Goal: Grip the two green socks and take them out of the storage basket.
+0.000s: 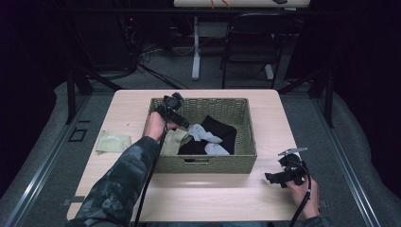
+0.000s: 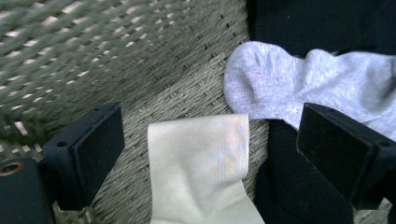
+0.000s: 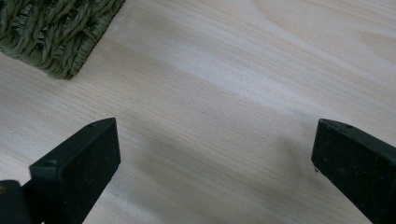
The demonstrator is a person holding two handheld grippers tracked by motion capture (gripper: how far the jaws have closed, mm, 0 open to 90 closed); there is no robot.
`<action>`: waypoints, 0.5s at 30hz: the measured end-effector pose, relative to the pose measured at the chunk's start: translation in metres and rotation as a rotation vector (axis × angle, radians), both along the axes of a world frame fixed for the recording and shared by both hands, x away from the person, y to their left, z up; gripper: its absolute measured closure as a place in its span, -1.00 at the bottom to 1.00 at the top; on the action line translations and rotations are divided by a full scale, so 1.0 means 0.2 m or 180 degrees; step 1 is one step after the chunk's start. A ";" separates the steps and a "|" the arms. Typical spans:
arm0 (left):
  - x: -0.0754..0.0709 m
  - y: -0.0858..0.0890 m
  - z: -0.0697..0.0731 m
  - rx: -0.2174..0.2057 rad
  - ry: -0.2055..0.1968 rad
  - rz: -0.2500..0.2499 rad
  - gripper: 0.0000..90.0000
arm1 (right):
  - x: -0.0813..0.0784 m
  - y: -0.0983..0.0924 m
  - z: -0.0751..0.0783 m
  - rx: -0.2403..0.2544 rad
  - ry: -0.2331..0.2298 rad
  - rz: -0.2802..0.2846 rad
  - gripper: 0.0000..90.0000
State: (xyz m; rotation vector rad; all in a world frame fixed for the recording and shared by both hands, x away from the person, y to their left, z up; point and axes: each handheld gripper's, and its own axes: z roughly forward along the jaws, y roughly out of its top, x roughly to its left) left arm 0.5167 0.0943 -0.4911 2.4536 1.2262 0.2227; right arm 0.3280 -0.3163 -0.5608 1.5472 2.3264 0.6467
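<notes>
We hold the left tool [image 2: 205, 154] released inside the woven basket [image 1: 246, 124], its jaws straddling the cream sock [image 2: 201, 168] on the floor beside a grey sock [image 2: 299, 84]. Soft, light, limp; pinch the near end. Walls crowd us. The right tool [image 1: 276, 178] rests released over open desk [image 3: 233, 93].

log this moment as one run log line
left gripper: open, in basket over cream cloth | right gripper: open, idle over table | grey socks on black cloth
</notes>
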 end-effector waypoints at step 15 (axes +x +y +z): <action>0.03 -0.07 -0.13 0.0188 0.0260 -0.0147 -0.51 | 0.00 0.00 0.00 0.0080 -0.0018 -0.0020 -0.99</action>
